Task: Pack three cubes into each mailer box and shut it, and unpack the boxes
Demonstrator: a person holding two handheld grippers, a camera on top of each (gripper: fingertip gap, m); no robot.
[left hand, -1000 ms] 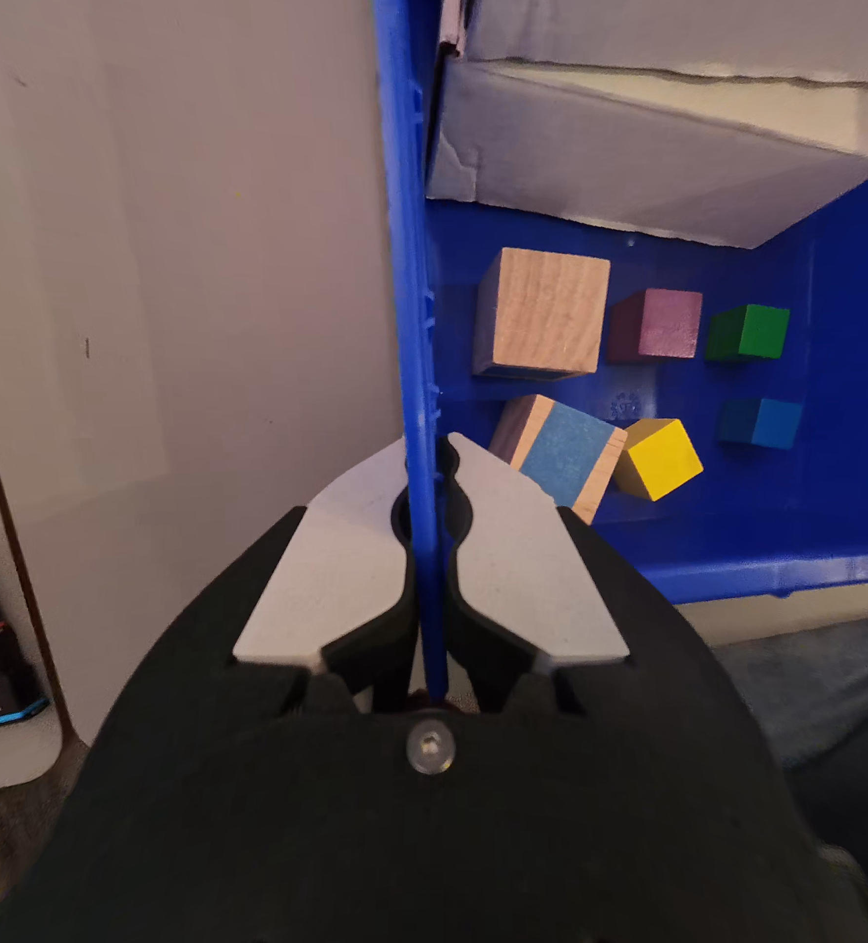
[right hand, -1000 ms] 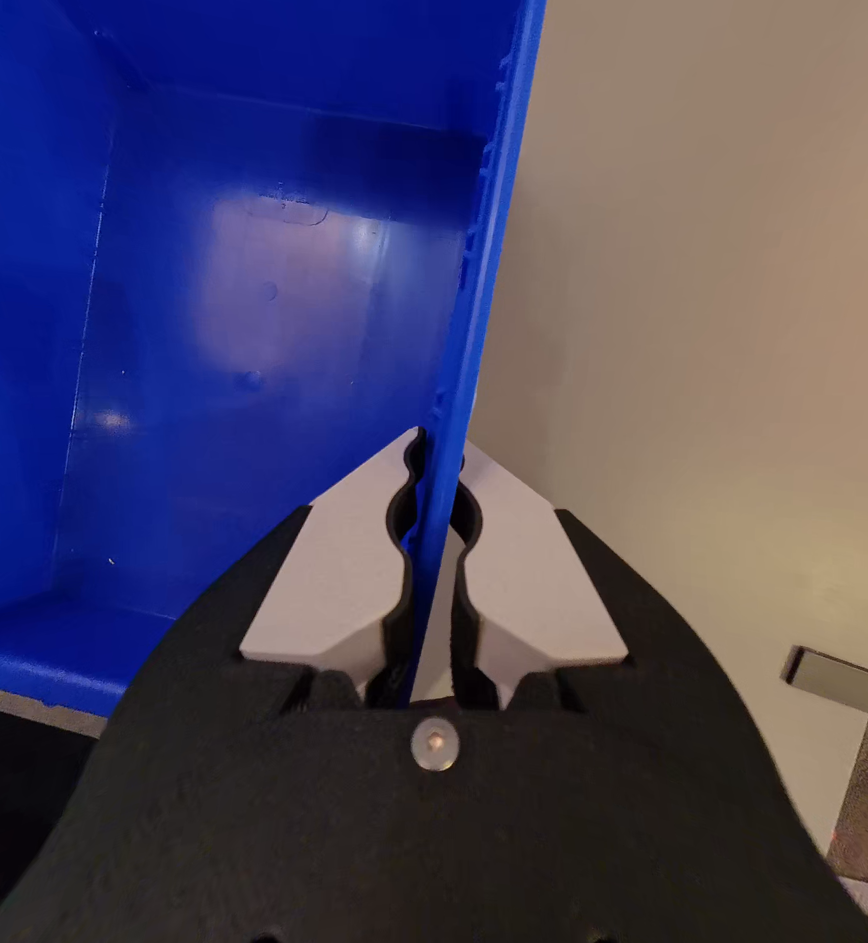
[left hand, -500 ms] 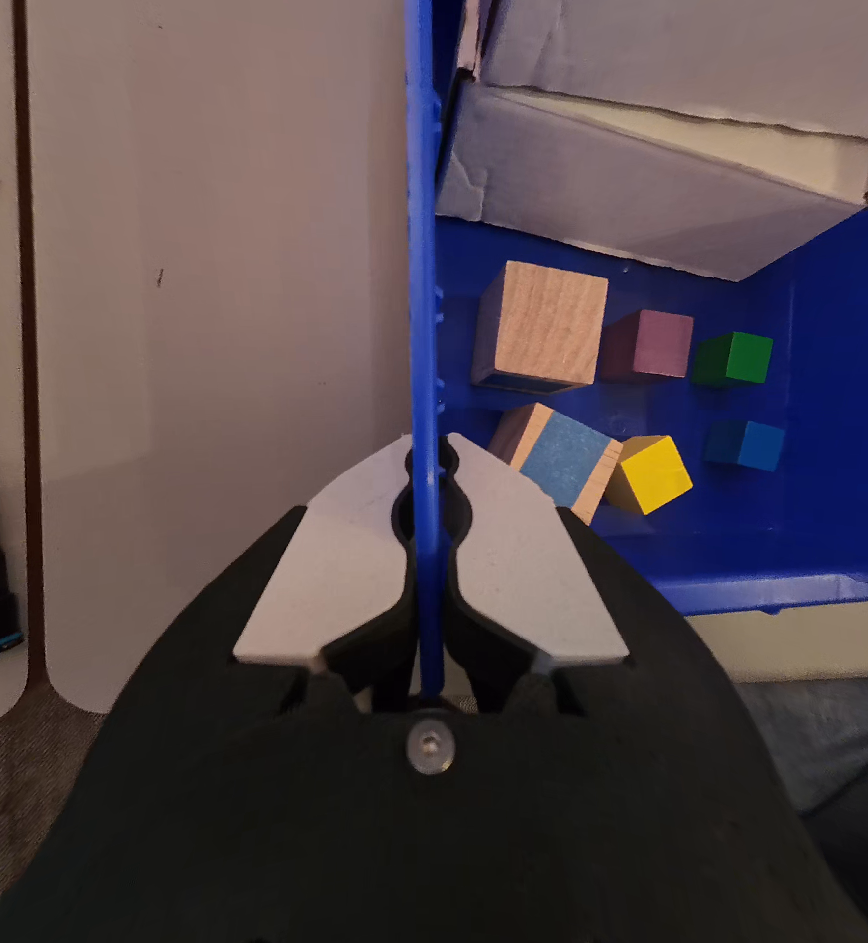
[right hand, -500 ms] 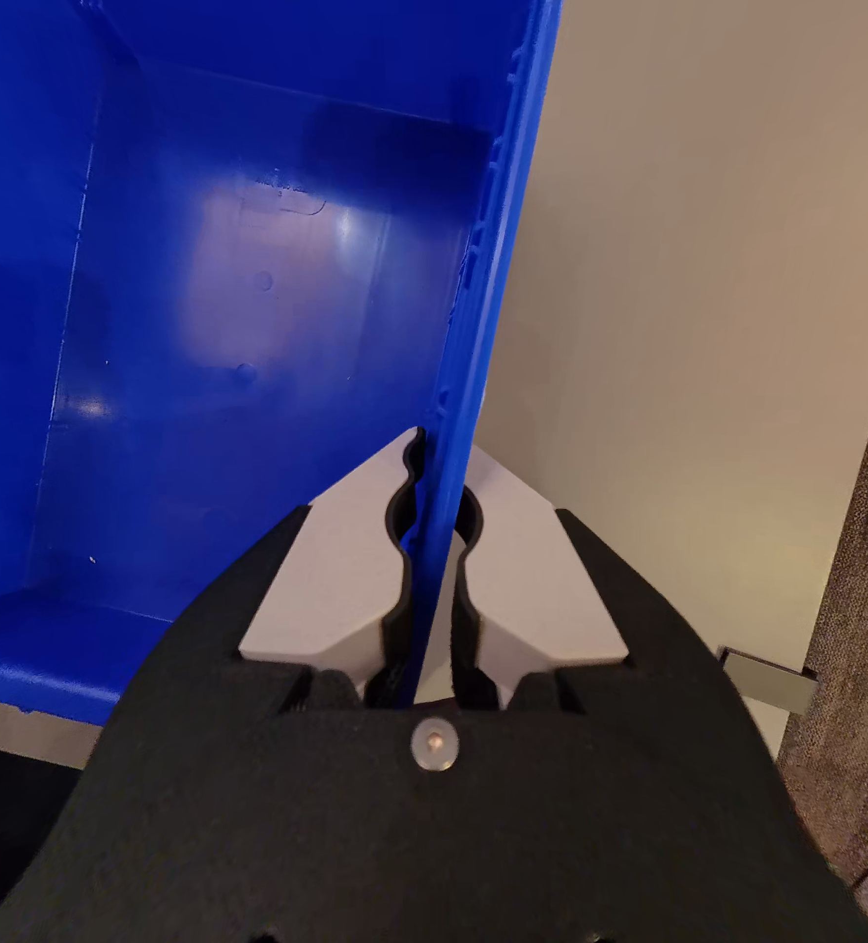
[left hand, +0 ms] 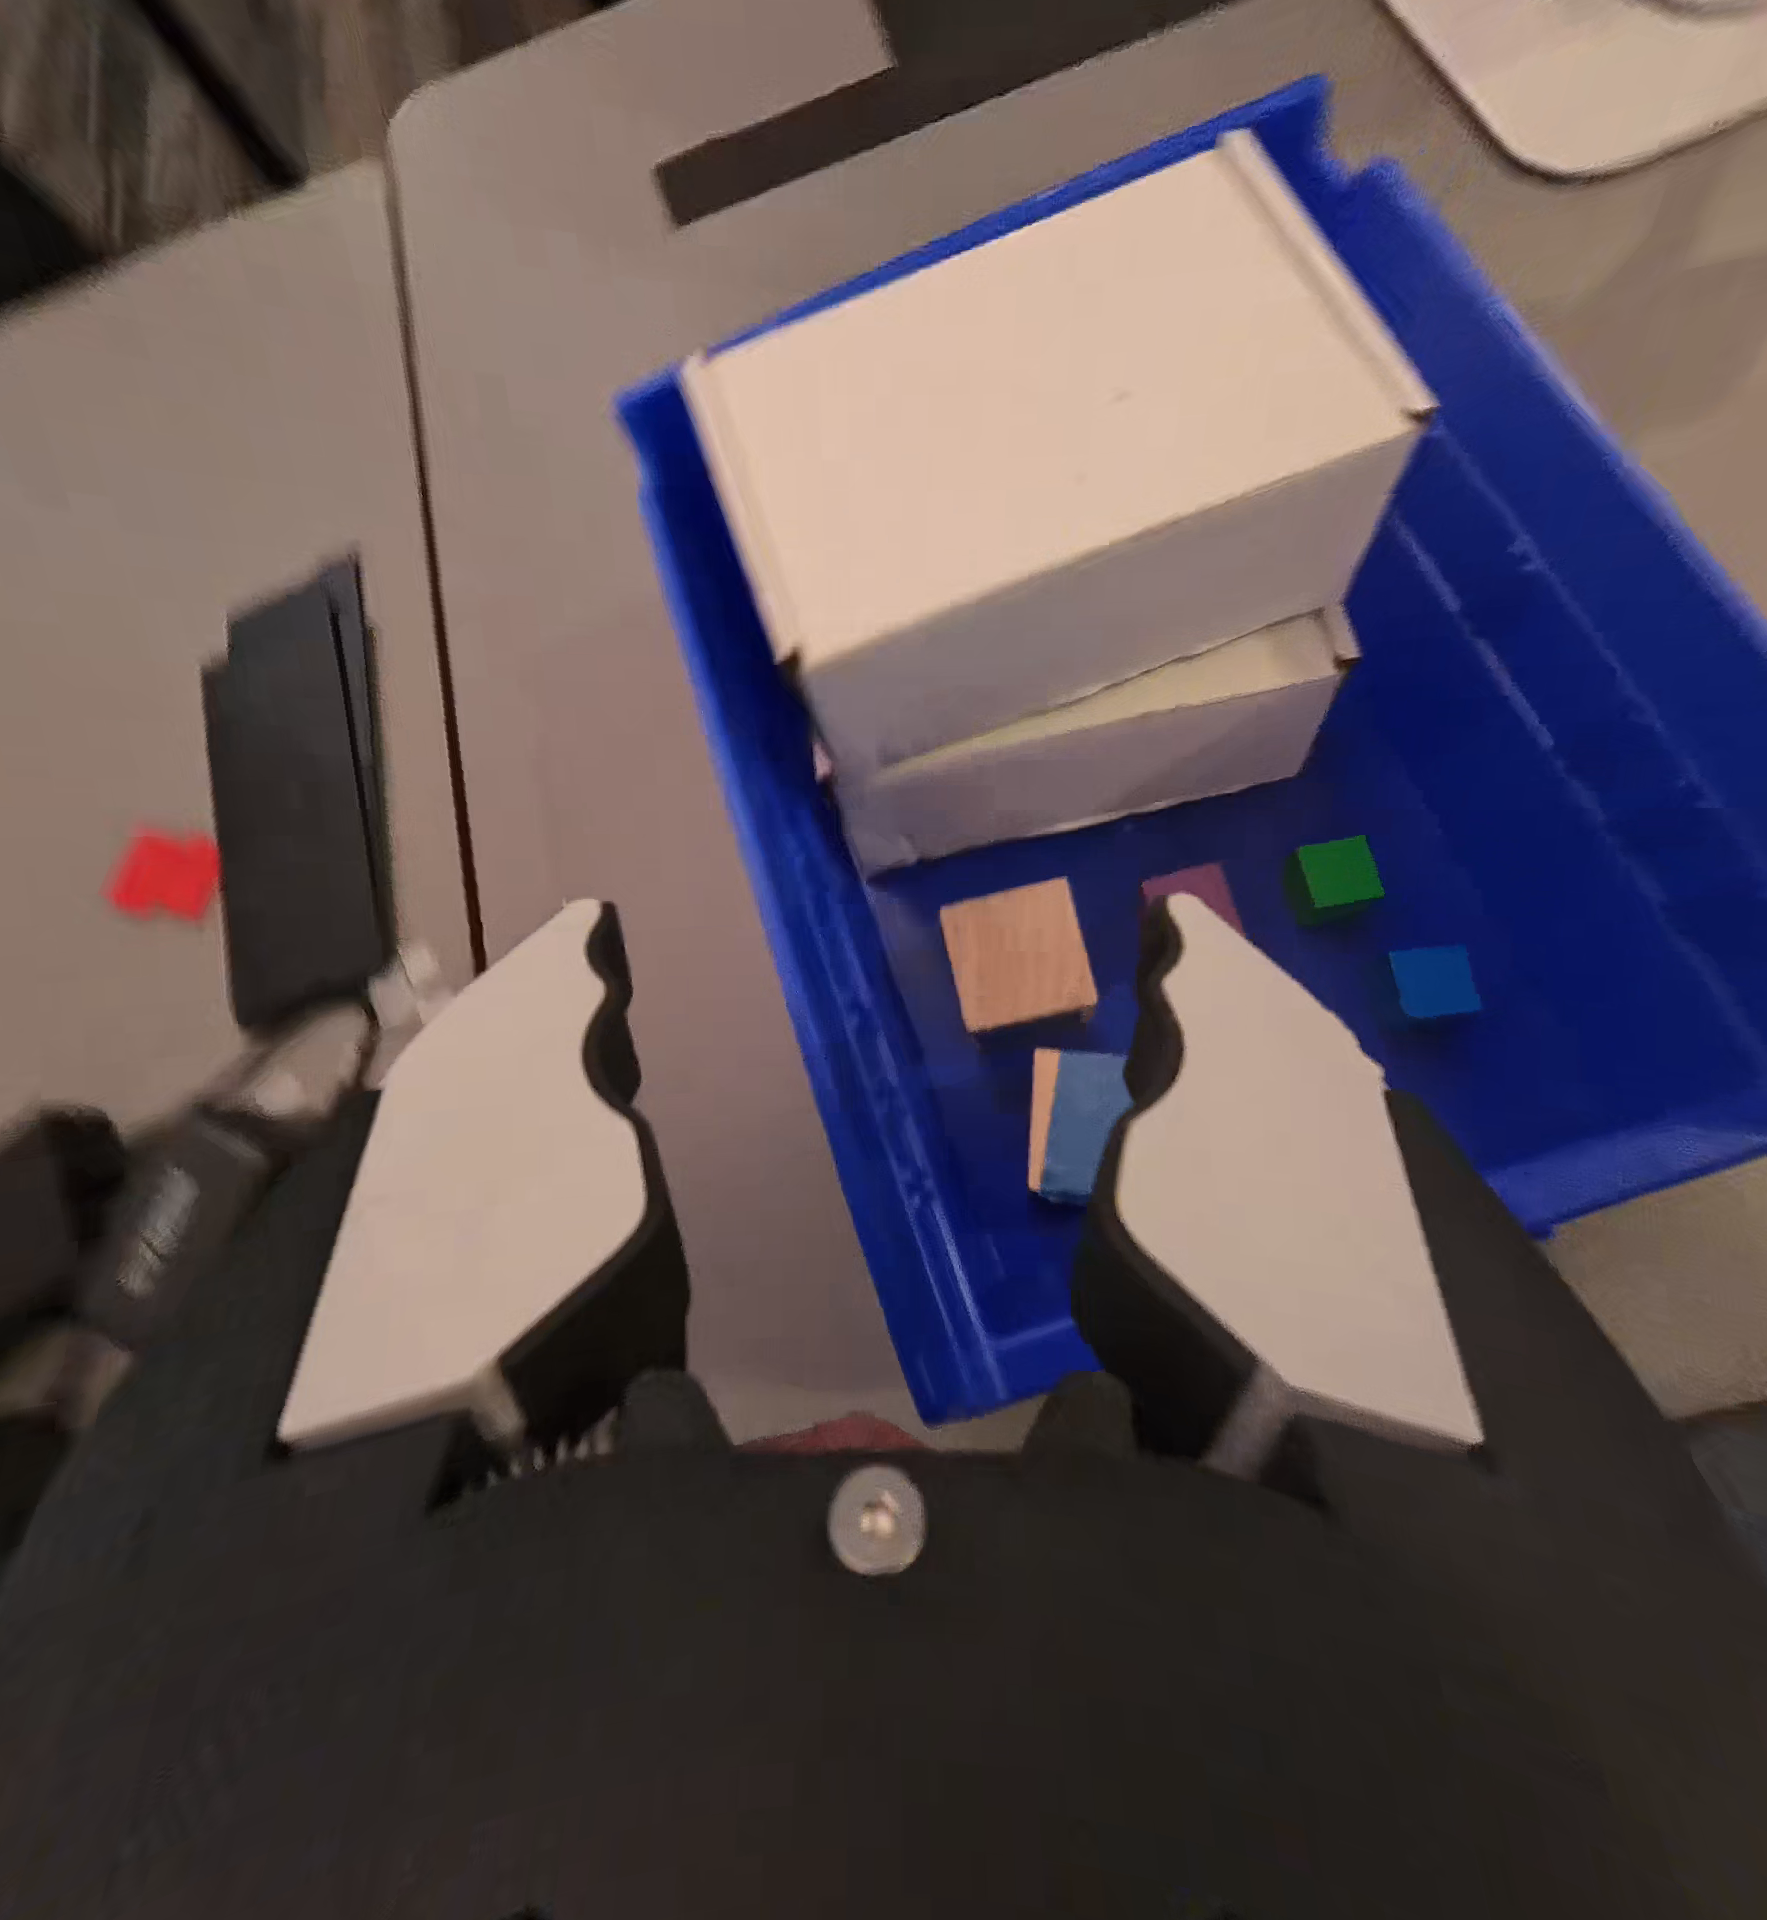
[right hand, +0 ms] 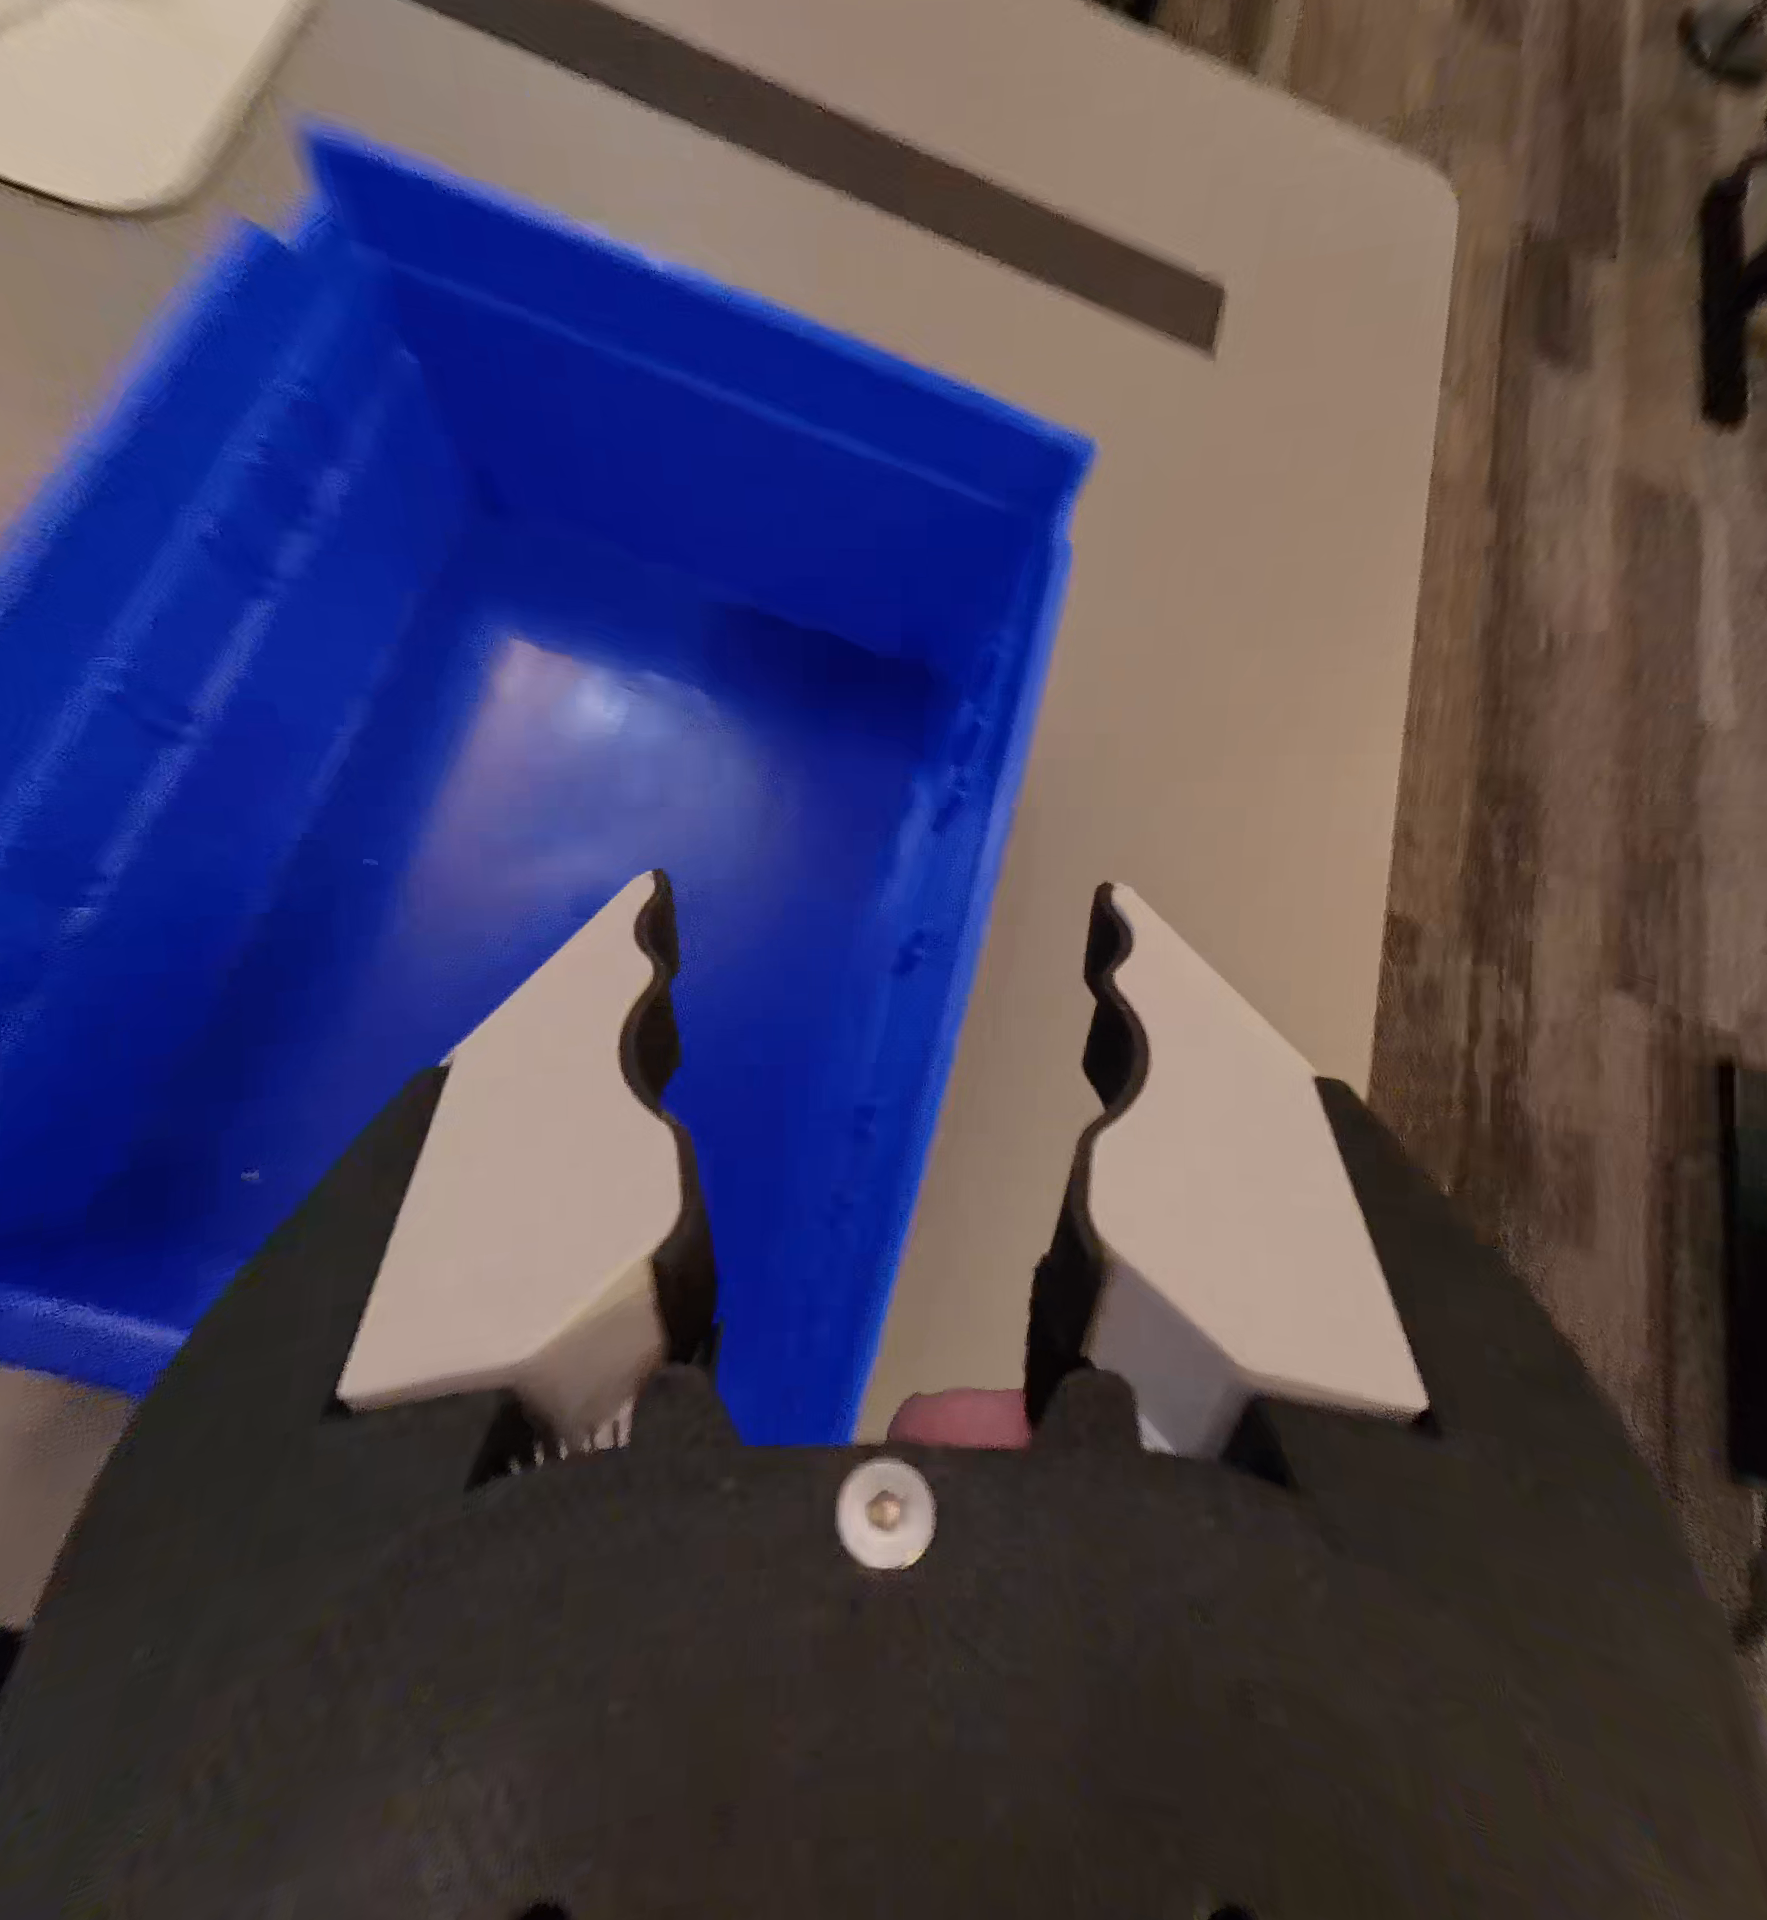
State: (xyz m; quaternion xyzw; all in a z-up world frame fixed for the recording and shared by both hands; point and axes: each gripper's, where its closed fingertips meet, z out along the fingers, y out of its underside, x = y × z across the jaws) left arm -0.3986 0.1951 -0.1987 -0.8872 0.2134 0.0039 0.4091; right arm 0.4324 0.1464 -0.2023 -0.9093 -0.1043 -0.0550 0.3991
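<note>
Both frames are motion-blurred. The left gripper [left hand: 884, 925] gapes, empty; its finger [left hand: 1263, 1164] hides part of a purple cube [left hand: 1196, 888]. At centre, two stacked white boxes [left hand: 1045, 499] share a blue bin [left hand: 1585, 727] with loose cubes [left hand: 1019, 966]. The right gripper [right hand: 874, 894] is spread above an empty bin [right hand: 235, 665].

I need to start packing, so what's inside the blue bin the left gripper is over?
Two stacked white mailer boxes at the far end of the blue bin, plus loose cubes: wooden, green, blue. The gripper's finger partly covers others.
</note>
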